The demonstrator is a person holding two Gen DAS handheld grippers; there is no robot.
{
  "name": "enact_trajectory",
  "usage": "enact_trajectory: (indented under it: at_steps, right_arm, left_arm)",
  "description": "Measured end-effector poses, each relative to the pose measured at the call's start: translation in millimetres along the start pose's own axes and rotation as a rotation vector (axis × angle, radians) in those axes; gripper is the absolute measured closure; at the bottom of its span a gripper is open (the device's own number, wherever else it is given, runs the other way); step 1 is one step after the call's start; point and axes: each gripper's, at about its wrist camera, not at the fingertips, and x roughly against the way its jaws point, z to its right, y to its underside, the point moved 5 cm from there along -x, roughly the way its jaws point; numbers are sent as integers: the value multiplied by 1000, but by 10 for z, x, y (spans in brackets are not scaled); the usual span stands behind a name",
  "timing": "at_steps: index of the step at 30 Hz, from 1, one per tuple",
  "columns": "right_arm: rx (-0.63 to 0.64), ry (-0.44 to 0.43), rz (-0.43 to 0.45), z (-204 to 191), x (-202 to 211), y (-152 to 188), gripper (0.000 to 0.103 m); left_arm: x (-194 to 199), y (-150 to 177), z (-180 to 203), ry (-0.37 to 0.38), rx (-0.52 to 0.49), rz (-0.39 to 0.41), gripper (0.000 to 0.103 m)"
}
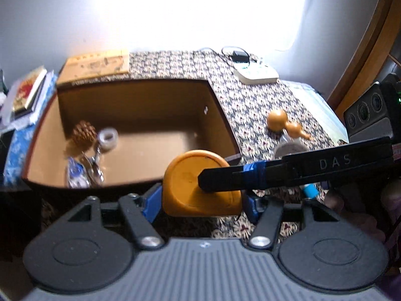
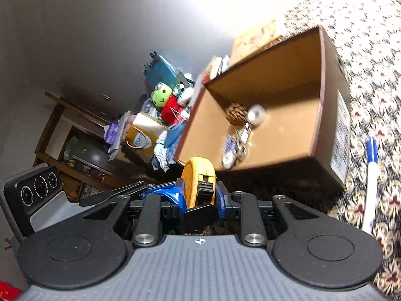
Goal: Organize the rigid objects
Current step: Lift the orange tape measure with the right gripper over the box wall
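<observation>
Each gripper is built alike. The left gripper (image 1: 200, 198) has a grey ribbed plate nearest the camera, flanked by two round black discs with raised centre circles. Black link arms run forward from silver screws (image 1: 259, 241) to blue fingers (image 1: 150, 202). A small crosshair mark sits at the plate's front edge. The right gripper (image 2: 200, 195) shows the same grey ribbed plate, black discs, silver screws (image 2: 143, 238), black links and glossy blue fingers (image 2: 173, 195), with a white crosshair mark (image 2: 199, 241).
</observation>
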Motion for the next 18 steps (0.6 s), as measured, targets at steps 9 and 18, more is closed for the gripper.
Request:
enact_trajectory:
  at_steps: [9, 18]
  right_arm:
    - [84, -6, 43, -276, -208, -497, 95]
    - [92, 58, 22, -197, -652, -935, 95]
  left_arm:
    - [133, -469, -263, -17, -20, 87, 41]
    - [-202, -820, -800, 26, 17, 81, 41]
